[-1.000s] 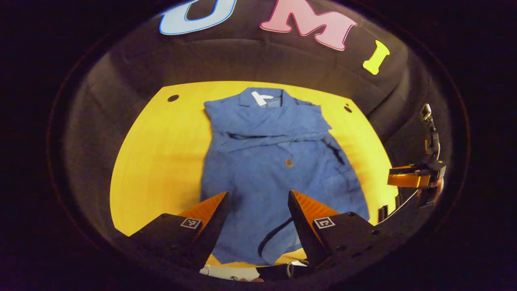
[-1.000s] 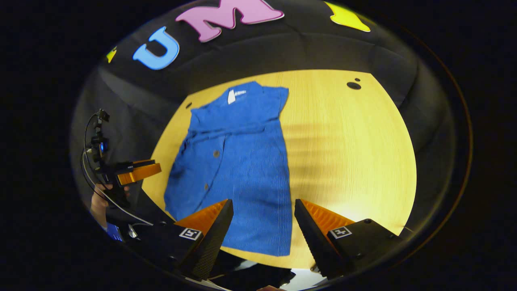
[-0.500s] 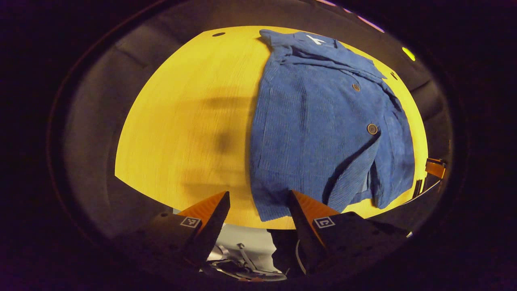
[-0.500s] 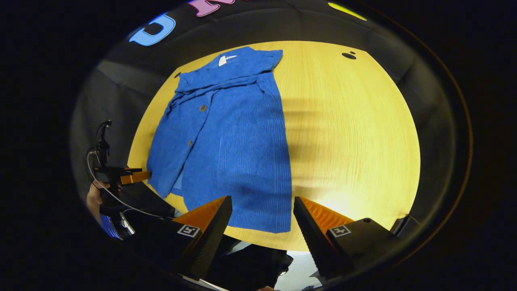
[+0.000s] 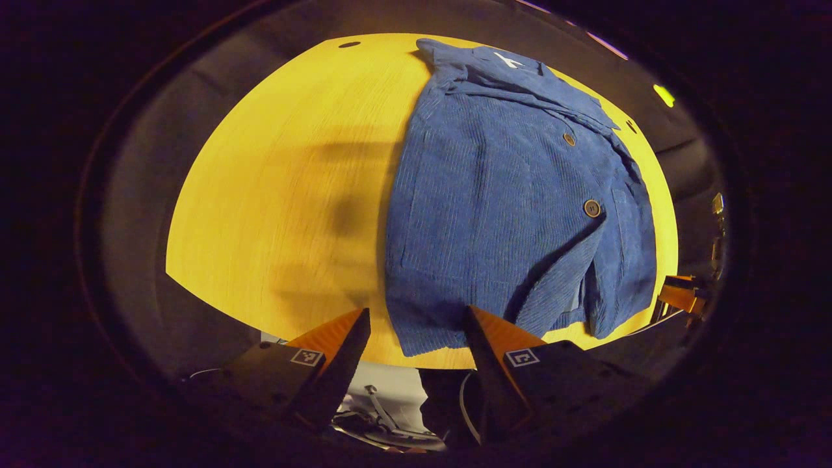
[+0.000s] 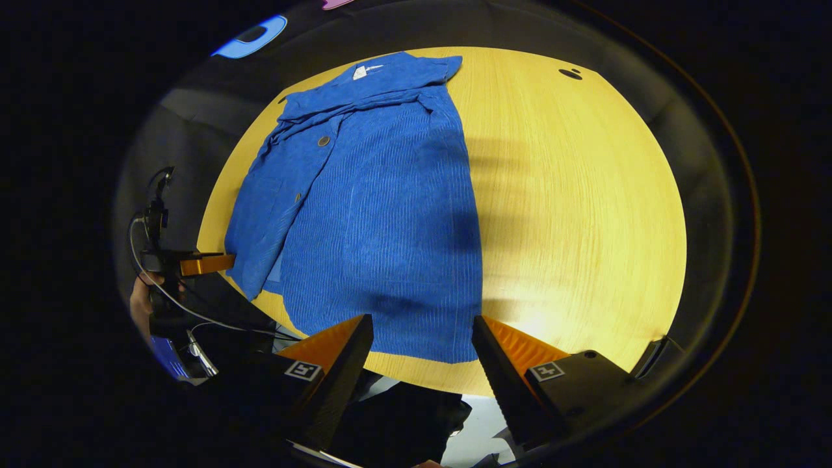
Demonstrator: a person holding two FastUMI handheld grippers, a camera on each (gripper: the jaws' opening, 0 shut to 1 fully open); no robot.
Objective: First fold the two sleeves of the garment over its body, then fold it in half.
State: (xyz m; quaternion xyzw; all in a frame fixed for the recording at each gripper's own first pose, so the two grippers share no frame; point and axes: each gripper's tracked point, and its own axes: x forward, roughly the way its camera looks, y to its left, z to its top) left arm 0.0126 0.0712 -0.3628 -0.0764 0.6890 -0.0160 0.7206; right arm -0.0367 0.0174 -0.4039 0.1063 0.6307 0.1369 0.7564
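Both wide-open, empty tools (image 5: 416,325) (image 6: 422,331) now lower over garment (image 6: 377,201), collar pointing away.

We see the left tool (image 5: 416,341) with fingers spread wide apart, nothing between them, tips low at the near edge; right tool (image 6: 421,348) likewise spread, gripping nothing; in the right gripper view the left tool (image 6: 205,264) sits off to the side, a hand (image 6: 140,302) holding it.
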